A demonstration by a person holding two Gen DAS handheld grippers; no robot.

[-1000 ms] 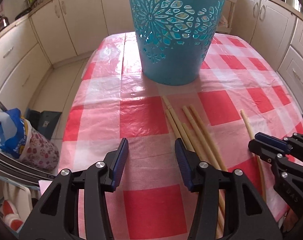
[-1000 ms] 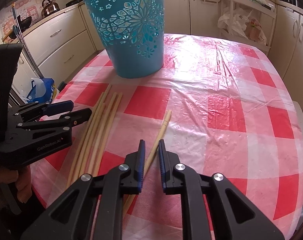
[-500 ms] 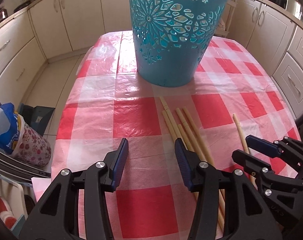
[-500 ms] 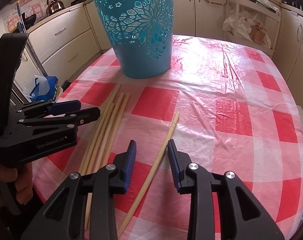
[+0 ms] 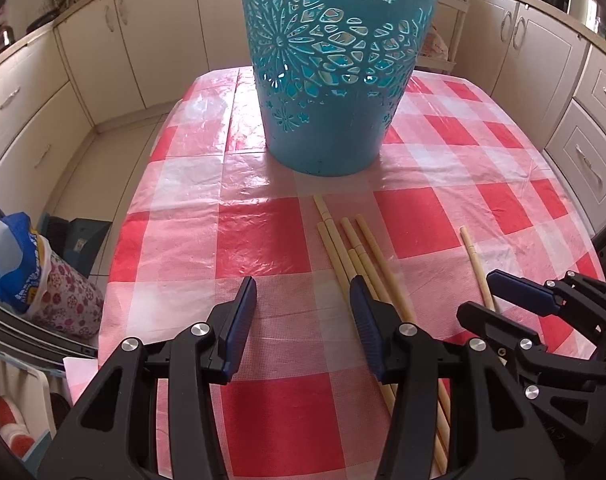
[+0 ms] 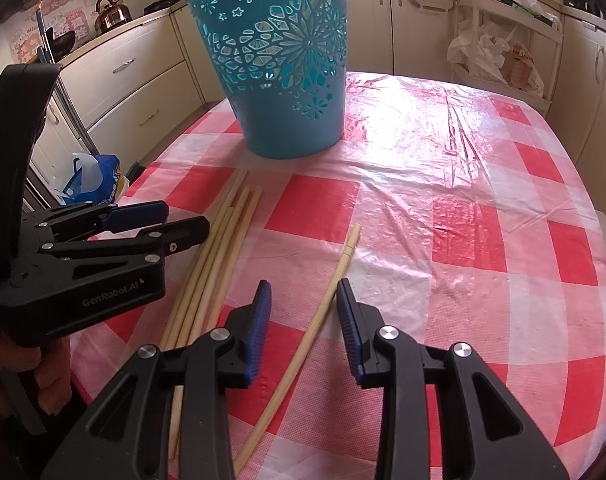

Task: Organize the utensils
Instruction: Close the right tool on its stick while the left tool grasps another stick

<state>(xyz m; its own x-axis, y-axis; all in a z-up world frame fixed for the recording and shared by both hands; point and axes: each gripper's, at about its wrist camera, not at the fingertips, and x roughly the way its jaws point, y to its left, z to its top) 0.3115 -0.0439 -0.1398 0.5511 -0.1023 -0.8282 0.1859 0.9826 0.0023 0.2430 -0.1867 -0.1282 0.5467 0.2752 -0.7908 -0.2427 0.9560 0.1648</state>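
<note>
A tall teal cut-out basket (image 5: 331, 80) (image 6: 287, 72) stands upright at the far side of the red-and-white checked table (image 5: 255, 232). Several long bamboo sticks (image 5: 363, 252) (image 6: 219, 252) lie bundled in front of it. One single stick (image 6: 345, 254) (image 5: 475, 256) lies apart to their right. My left gripper (image 5: 303, 280) (image 6: 185, 218) is open just above the cloth, with its right finger over the bundle. My right gripper (image 6: 303, 283) (image 5: 477, 294) is open, and the single stick lies on the cloth between its fingers, untouched by the pads.
Cream kitchen cabinets (image 5: 103, 60) ring the table. A blue-and-white bag (image 5: 11, 256) sits on the floor by the table's left edge. A rack with plastic bags (image 6: 499, 52) stands at the far right. A kettle (image 6: 111, 12) rests on the counter.
My right gripper's jaws have spread from nearly shut to open around the single stick, which stays flat on the cloth. My left gripper keeps the same opening and has barely moved.
</note>
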